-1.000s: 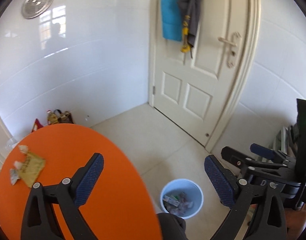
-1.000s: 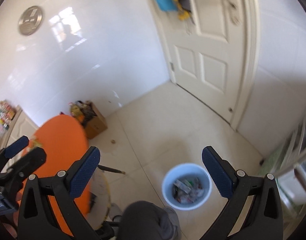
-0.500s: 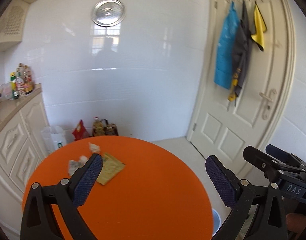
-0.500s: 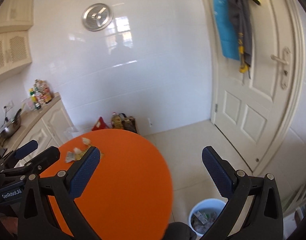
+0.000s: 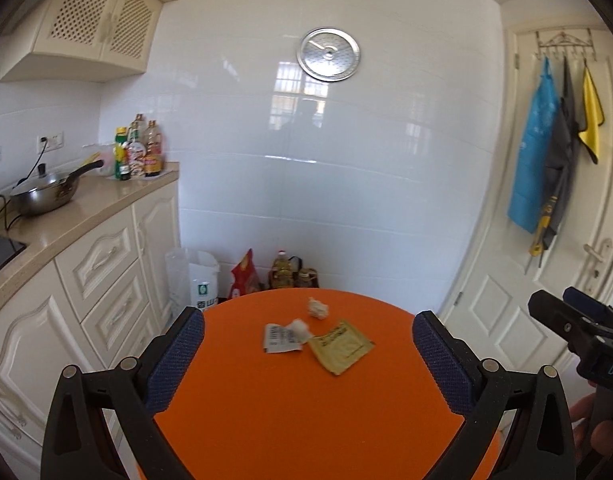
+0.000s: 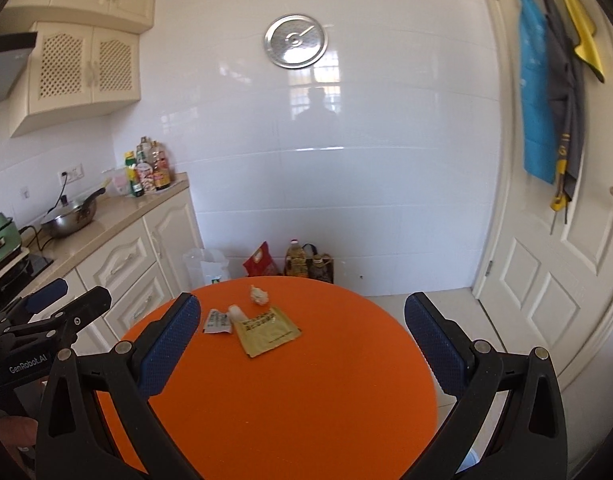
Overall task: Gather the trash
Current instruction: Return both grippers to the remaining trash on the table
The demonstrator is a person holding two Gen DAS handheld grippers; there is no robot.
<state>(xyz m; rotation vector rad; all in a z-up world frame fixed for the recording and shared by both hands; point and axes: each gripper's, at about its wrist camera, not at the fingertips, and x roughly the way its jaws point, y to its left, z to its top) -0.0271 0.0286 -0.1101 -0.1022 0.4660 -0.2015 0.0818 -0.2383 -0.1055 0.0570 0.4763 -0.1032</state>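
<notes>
Now step: both tools, left tool (image 5: 308, 354) and right tool (image 6: 302, 344), hover released over the orange surface (image 5: 306, 412).
Next: probably reach for the yellow packet (image 5: 341, 346).

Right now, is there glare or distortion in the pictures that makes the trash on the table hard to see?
Left wrist view: fisheye bends the door; window glare sits on the wall tiles, not on the orange table; the yellow packet looks slightly soft. Right wrist view: same bending and wall glare; the packet is evenly lit.

Both claws (image 5: 308, 354) (image 6: 302, 338) wide apart, empty
</notes>
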